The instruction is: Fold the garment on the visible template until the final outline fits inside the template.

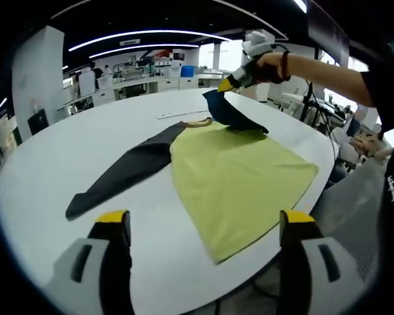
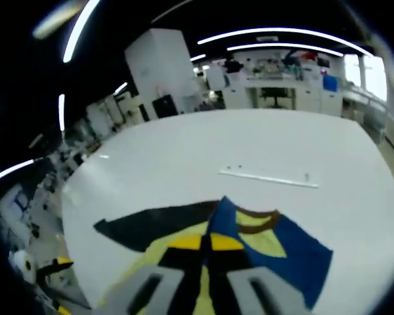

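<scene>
While right tongs [image 2: 206, 243] pinch sleeve [image 2: 295, 252], table [image 1: 65, 151] roomy

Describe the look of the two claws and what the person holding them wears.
The left claw has grey jaws with yellow tips over black pads. The right claw shows a pale grey-white body with a yellow tip; in its own view the yellow tips sit on black pads. The person's wrist carries a dark red band and a black short sleeve.
</scene>
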Demonstrator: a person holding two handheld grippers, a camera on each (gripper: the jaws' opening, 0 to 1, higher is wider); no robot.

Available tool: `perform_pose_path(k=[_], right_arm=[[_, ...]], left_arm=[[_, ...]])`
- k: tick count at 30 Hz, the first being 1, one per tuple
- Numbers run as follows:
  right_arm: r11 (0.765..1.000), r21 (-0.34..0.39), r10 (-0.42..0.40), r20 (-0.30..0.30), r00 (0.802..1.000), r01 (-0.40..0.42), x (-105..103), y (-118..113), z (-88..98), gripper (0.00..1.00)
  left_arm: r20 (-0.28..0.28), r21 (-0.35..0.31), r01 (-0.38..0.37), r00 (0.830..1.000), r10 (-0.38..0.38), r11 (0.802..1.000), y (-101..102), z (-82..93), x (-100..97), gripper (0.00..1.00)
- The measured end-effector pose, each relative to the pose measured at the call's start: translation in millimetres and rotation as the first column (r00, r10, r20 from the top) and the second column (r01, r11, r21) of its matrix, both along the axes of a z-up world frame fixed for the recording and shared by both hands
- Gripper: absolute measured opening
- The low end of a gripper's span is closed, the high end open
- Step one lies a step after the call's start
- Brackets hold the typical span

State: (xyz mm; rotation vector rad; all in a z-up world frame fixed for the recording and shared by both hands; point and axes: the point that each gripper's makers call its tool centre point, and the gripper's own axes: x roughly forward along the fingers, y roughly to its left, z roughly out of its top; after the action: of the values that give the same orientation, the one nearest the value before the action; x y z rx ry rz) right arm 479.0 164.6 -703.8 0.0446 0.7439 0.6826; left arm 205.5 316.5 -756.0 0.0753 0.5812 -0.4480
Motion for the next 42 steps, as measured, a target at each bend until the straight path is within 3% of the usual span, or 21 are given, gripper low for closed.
perform_pose_path(k=[13, 30, 42], right_arm=[[0.996, 0.020, 0.088, 0.014, 0.996, -0.088, -13.3, 38.6, -0.8, 0.00], [0.971, 0.024, 0.237, 0.036, 0.971, -0.237, -45.7, 80.4, -11.7, 0.00], [0.954, 0.009, 0.299, 0.041, 0.953, -0.300, -59.7, 105.7, -34.7, 0.00]], left_arm=[[-0.012, 0.005, -0.011, 1.000, 0.012, 1.000, 2.2, -4.8, -1.1, 0.92], [-0.035, 0.010, -0.036, 0.999, 0.037, 0.999, 7.8, -13.2, -3.3, 0.91], [-0.038, 0.010, -0.046, 0.998, 0.046, 0.999, 8.7, -14.1, -4.0, 0.91]])
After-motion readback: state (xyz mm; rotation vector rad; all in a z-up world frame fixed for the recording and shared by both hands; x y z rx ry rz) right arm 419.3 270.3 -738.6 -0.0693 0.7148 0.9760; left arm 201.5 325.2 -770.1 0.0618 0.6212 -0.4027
